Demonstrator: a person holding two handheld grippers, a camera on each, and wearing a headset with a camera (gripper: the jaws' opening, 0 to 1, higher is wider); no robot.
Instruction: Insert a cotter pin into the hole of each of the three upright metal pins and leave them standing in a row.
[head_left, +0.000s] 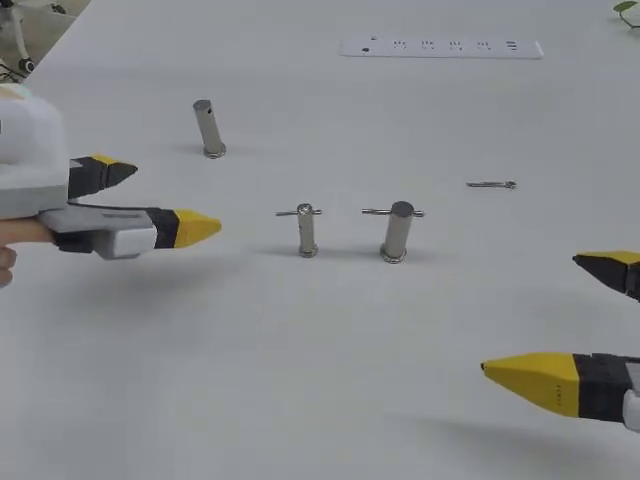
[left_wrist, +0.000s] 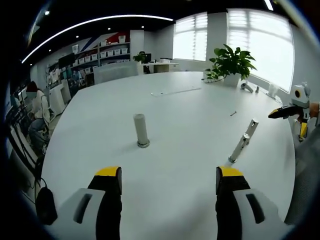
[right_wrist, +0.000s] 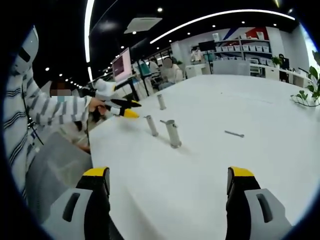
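Left tongs (head_left: 163, 200) and right tongs (head_left: 533, 314) gape empty, probably readied for bare pin (head_left: 208, 128) and loose cotter (head_left: 491, 185); thin pin (head_left: 307, 232) and thick pin (head_left: 397, 235) are already cottered.

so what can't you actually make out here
Cross hole of the bare upright metal pin: too small, head view.
Loose thin metal cotter pin: legs too small to tell apart, head view.
Right yellow-tipped gripper: body cut off by the head view's right edge.
White power strip: sockets blurred, head view.
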